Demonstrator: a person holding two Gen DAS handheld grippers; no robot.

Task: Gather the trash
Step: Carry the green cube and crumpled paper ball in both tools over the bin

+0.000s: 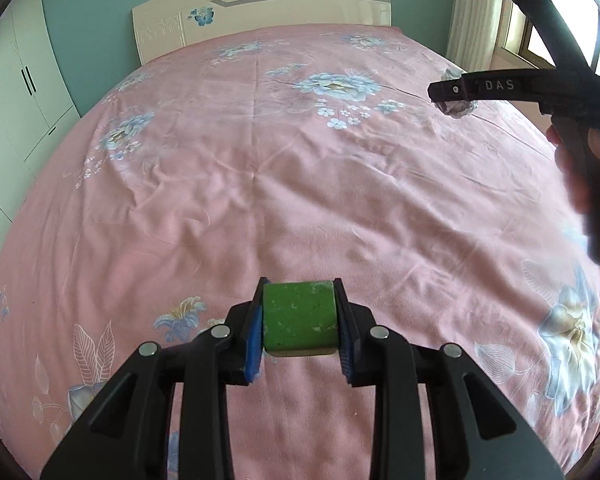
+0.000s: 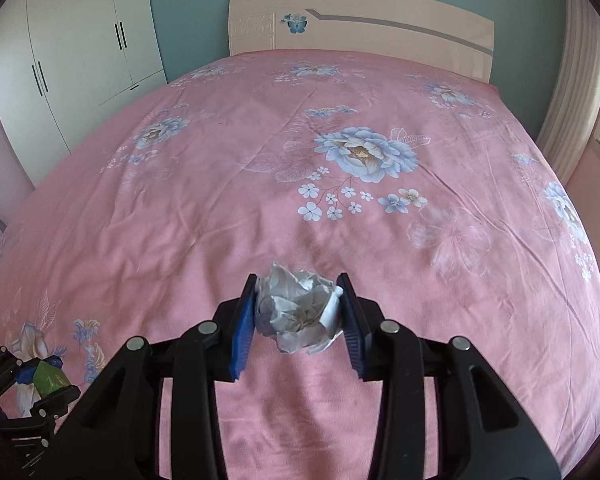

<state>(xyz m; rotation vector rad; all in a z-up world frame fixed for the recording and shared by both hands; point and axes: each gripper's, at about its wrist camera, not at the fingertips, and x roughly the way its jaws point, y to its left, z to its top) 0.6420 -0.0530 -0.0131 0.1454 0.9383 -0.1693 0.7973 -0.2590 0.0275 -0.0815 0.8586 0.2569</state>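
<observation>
black left gripper (image 1: 300, 316), blue ribbed pads, silver rivets

Left gripper (image 1: 300, 316) jaws clamp a green block (image 1: 299, 316) above the pink bedspread (image 1: 260, 168); right gripper (image 1: 456, 94) — crumpled paper (image 1: 456, 109).

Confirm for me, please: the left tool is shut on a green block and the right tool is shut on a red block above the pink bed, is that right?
Not quite. The right tool is shut on a crumpled ball of white paper, not a red block, as the right wrist view shows. The left tool is indeed shut on the green block above the pink bed.

Bed (image 2: 220, 240) w/ pink floral sheet (image 1: 260, 200)
</observation>
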